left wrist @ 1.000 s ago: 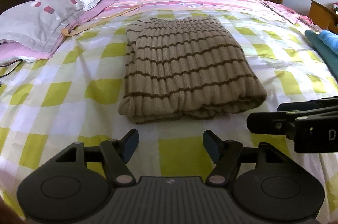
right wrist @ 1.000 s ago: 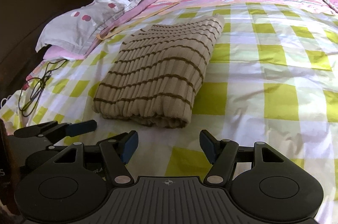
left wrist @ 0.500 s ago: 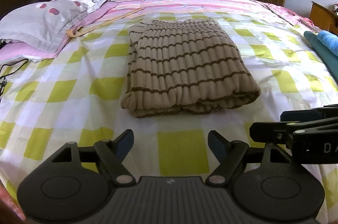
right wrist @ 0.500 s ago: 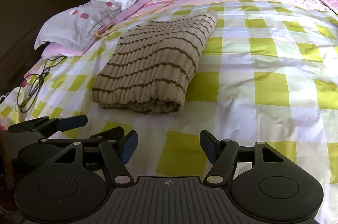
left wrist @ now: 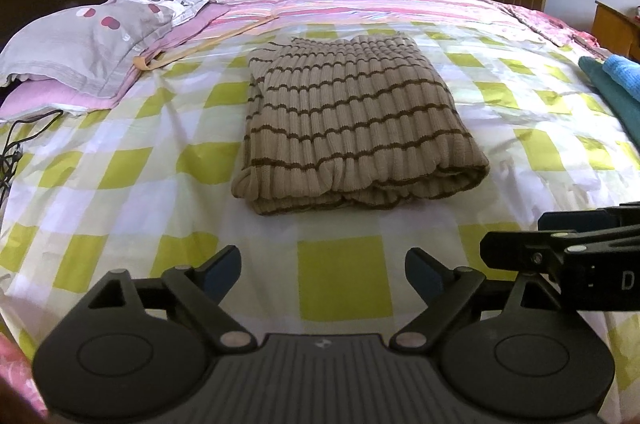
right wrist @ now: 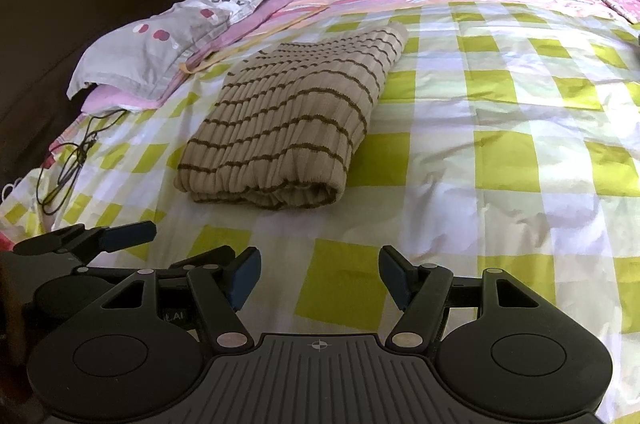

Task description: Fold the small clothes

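A folded striped sweater lies mid-bed on the checked bedsheet. The left tool is opening wide with nothing between its pads; the right tool gapes empty, both short of the sweater's near edge.

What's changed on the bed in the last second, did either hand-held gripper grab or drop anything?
The left hand-held gripper spread its jaws wider and is opening further, nothing between them. Nothing was grabbed or dropped. The right hand-held gripper stayed open and empty, and the folded striped sweater lay untouched on the checked bedsheet.
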